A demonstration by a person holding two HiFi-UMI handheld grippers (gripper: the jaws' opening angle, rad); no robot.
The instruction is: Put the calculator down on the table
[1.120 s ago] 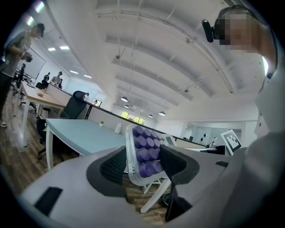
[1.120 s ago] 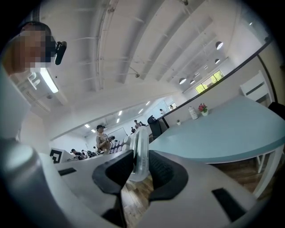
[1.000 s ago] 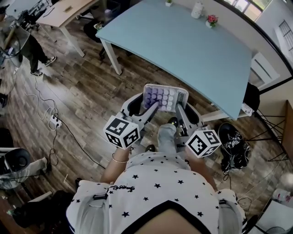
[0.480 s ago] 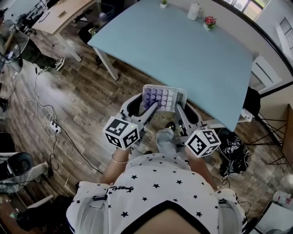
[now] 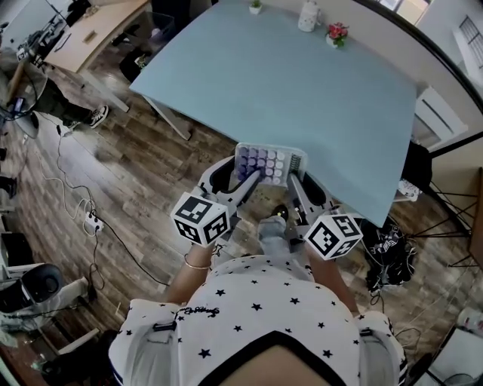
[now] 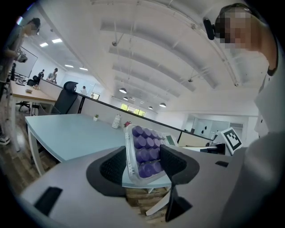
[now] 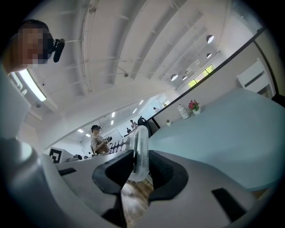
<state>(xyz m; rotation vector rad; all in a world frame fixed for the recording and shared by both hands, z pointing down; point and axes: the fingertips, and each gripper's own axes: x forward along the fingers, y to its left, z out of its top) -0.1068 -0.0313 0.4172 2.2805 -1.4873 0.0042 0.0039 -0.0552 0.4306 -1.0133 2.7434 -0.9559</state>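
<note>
The calculator (image 5: 269, 163), clear-cased with purple round keys, hangs in the air between both grippers at the near edge of the light-blue table (image 5: 302, 83). My left gripper (image 5: 249, 178) is shut on its left end; in the left gripper view the calculator (image 6: 144, 151) stands tilted between the dark pads (image 6: 171, 160) of the left gripper (image 6: 142, 162). My right gripper (image 5: 293, 182) is shut on its right end. In the right gripper view only the thin clear edge of the calculator (image 7: 139, 151) shows, pinched in the right gripper (image 7: 139, 165).
At the table's far edge stand a white jar (image 5: 307, 13), a pot of pink flowers (image 5: 336, 33) and a small plant (image 5: 256, 6). A wooden desk (image 5: 98, 30) and a standing person (image 5: 53, 98) are at the left. A power strip (image 5: 92, 221) with cables and a black bag (image 5: 389, 249) lie on the wooden floor.
Both grippers have carried the calculator forward together; the table has drawn nearer and the calculator now overlaps its near edge. Both grips look unchanged.
</note>
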